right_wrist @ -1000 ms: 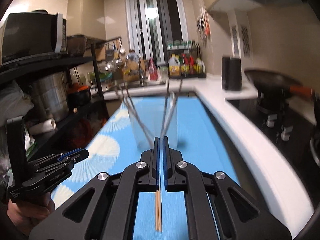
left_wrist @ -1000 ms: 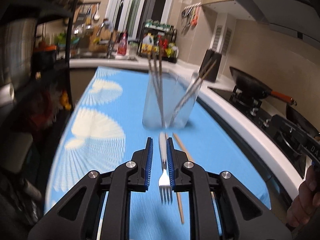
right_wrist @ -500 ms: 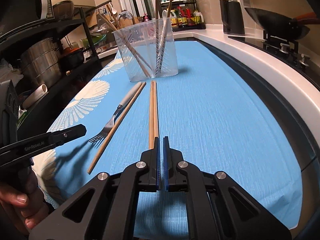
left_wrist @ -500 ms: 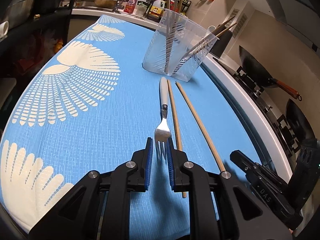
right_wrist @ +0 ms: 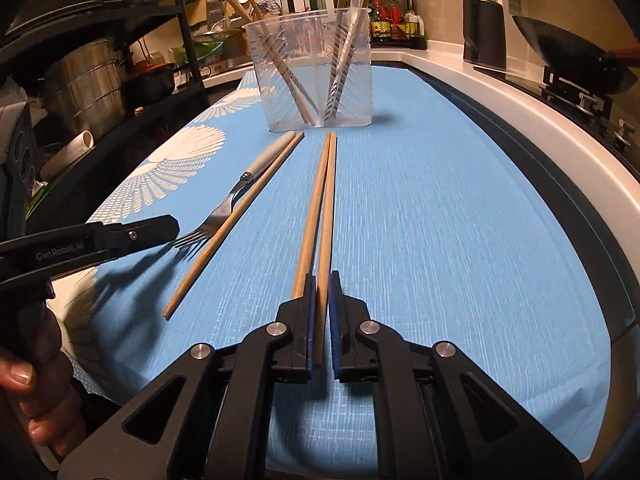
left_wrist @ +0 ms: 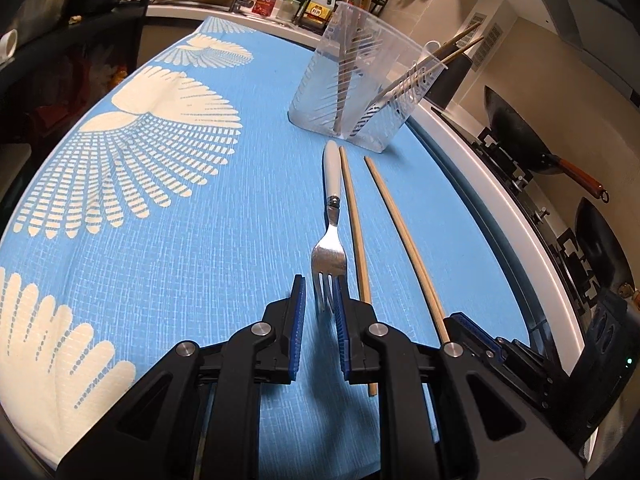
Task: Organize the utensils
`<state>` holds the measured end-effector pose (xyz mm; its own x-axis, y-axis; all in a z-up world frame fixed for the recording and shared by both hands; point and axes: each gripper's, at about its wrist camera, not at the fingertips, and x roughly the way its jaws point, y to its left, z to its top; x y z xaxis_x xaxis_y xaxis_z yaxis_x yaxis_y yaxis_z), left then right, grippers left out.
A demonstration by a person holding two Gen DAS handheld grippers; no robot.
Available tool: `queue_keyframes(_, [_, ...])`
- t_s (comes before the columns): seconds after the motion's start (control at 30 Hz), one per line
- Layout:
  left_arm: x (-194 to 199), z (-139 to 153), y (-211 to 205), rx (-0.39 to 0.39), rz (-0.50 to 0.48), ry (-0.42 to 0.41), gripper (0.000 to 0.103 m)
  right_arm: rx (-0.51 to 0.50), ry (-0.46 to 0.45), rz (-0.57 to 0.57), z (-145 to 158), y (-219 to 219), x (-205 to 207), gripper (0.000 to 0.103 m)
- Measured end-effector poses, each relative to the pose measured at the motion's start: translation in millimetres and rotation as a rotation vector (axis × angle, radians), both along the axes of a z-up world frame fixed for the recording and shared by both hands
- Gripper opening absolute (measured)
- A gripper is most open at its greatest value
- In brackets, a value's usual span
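Note:
A fork point(left_wrist: 329, 256) with a pale handle lies on the blue cloth point(left_wrist: 160, 240), tines toward me. My left gripper point(left_wrist: 320, 284) is low over it and narrowly open. The tines sit between its tips beside the right pad, with a gap on the left. A single chopstick point(left_wrist: 354, 232) lies beside the fork. A chopstick pair point(right_wrist: 320, 208) lies further right. My right gripper point(right_wrist: 320, 276) is nearly shut, and the pair's right stick fills the slit between its pads. The left stick runs outside its left finger. A clear utensil holder point(right_wrist: 316, 76) with several utensils stands behind.
A stove with a wok point(left_wrist: 520, 132) runs along the right past the white counter edge point(right_wrist: 540, 132). A black shelf with metal pots point(right_wrist: 88, 80) stands on the left. A dark knife block point(right_wrist: 484, 32) is at the back right. A hand point(right_wrist: 24, 380) holds the left gripper.
Both grippers have sunk from well above the cloth down to the utensils. The right jaws, fully shut before, have parted slightly and now have a chopstick between them.

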<state>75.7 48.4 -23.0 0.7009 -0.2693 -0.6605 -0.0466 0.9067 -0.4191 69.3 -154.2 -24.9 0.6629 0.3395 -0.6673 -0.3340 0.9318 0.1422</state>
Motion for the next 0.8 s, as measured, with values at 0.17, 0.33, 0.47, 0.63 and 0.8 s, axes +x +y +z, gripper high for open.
queue_keyframes(0.17, [7.1,-2.9,-8.5,0.039,0.007,0.013,0.028,-0.033,-0.013,-0.007,1.9,-0.4,-4.0,0.005])
queue_keyframes(0.33, [10.6,-0.6,-30.5,0.194,0.000,0.006,0.030,-0.043,-0.016,-0.077,1.8,-14.9,-4.4,0.005])
queue_keyframes(0.47, [11.5,-1.1,-49.3,0.348,-0.013,-0.009,0.030,-0.047,-0.018,-0.107,1.0,-25.4,-4.7,0.005])
queue_keyframes(0.63, [5.8,0.5,-46.7,0.377,-0.027,-0.028,0.022,-0.052,-0.025,-0.105,0.7,-26.4,-7.5,0.005])
queue_keyframes(0.8, [-13.6,1.1,-22.8,0.344,0.023,-0.034,0.022,-0.032,-0.027,-0.107,-0.2,-29.7,-10.0,0.005])
